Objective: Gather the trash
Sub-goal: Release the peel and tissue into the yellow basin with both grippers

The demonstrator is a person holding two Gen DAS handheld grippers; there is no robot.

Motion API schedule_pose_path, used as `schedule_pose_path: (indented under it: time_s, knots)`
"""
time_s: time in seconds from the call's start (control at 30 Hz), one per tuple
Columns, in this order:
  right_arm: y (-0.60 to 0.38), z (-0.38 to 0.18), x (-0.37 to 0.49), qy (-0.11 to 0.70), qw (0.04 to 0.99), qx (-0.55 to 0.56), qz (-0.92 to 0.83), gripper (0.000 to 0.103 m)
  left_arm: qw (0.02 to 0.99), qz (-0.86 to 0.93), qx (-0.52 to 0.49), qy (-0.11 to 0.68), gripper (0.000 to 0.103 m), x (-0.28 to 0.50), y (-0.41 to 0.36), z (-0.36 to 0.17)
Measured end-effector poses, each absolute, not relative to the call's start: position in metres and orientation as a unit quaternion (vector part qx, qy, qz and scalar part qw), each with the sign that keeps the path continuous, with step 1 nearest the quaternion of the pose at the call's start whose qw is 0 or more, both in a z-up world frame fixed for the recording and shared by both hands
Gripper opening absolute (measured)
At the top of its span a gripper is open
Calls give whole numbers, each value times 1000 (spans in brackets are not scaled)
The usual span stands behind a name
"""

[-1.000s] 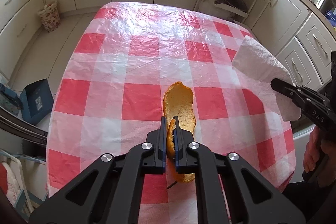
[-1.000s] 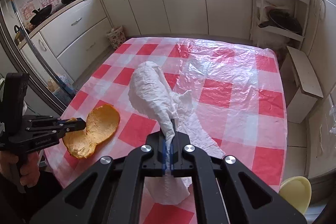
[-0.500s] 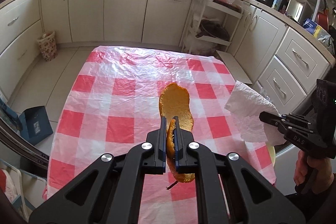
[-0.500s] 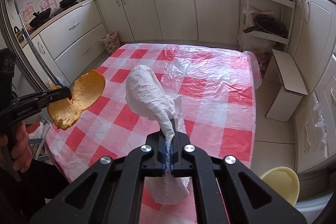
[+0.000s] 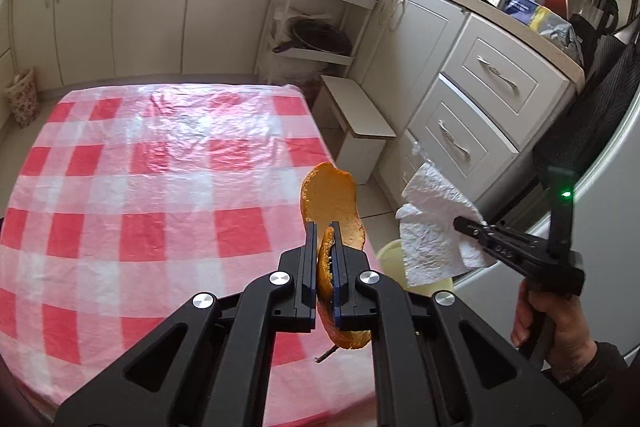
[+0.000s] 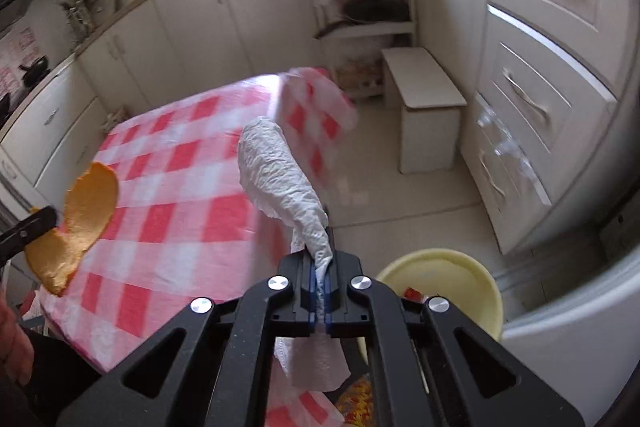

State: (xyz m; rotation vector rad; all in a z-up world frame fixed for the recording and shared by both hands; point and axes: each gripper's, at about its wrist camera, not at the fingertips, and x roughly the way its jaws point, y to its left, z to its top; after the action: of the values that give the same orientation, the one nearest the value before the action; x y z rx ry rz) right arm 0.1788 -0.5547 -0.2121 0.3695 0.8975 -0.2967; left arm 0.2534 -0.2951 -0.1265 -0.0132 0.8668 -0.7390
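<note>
My left gripper is shut on an orange peel and holds it in the air past the right edge of the table. The peel also shows in the right wrist view. My right gripper is shut on a crumpled white paper towel, held above the floor beside the table. The towel also shows in the left wrist view. A yellow bin with some trash inside stands on the floor below and right of the right gripper.
The table has a red and white checked cloth under clear plastic. A small white step stool stands on the floor beyond the table. White drawer cabinets line the right side. A shelf rack holds pans.
Both grippers have lifted their loads off the table and swung right. The yellow bin has come into view under the right gripper.
</note>
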Motion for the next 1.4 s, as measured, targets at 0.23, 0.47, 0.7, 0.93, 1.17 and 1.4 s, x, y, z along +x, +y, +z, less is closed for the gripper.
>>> schedule_pose_path:
  time_s: [0.23,0.47,0.7,0.93,1.17,1.4]
  knots:
    - [-614,-307,174,559,777,209,-203,21,808,-389,-3,443,5,225,-389,-154]
    - [-636,-239,151,449,825,260,-224,62,784,-395,31,478,5,206,-457,-192]
    - [-632,-143,125,289,897,269,-201,79,761,-365,69,532,6,197,-535,-251]
    - [-645,-138,129,281,891,290,-208,79,744,-350,93,562,34,197,-577,-280]
    - [-636,-121,123,246,897,292,-225,81,805,-332,115,479,62,187,-514,-216]
    - [-581,-98,130,236,914,251,-216,87,878,-247,129,390,81,179,-388,-136]
